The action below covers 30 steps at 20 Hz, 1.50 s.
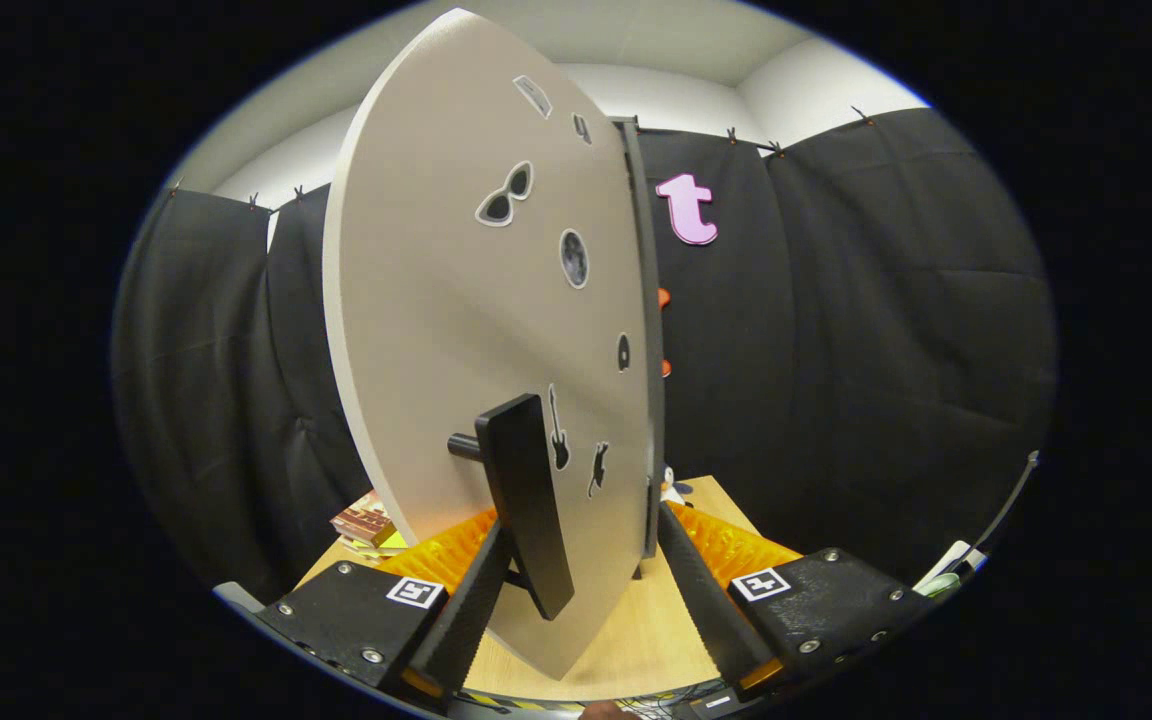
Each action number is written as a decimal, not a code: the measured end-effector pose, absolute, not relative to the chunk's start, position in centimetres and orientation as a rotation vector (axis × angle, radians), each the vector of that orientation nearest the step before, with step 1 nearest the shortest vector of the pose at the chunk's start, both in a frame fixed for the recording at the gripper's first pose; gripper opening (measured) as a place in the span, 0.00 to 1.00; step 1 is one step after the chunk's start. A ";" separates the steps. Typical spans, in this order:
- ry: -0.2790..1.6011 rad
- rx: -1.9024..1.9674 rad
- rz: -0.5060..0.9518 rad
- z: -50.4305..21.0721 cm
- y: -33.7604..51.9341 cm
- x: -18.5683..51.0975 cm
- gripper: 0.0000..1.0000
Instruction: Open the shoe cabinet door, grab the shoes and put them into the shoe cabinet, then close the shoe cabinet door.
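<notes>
Tool (576,590) fingers stand spread, pinching nothing; the shoe cabinet door (456,300) stands edge-on between them, its upright handle (526,500) just ahead, nearer my left finger, above the worktop (636,630).

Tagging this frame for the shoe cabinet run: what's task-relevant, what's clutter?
Job:
cabinet door, swung open, between the fingers
door handle, at the left finger
gripper, open, straddling the door's edge

Clutter:
stickers on the door
small boxes on the table

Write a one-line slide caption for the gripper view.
Open gripper straddling the pale grey, sticker-dotted cabinet door, one finger beside its black bar handle, above a light wooden tabletop.
</notes>
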State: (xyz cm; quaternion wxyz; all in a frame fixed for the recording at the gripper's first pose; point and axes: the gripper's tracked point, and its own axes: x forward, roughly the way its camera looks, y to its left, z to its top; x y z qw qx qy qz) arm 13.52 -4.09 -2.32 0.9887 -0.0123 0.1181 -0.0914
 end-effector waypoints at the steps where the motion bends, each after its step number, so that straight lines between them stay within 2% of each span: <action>1: 0.239 -0.020 -0.163 -2.4 -2.9 14.4 0.90; 7: 0.232 -0.042 -0.112 -2.9 2.1 19.6 0.94; 13: 0.240 -0.141 -0.266 -2.7 4.0 22.2 0.95; 16: 0.242 -0.125 -0.315 -2.8 4.1 21.6 0.92; 22: 0.254 -0.130 -0.181 -4.4 8.2 22.5 0.92; 30: 0.228 -0.146 -0.131 -4.5 10.1 27.8 0.91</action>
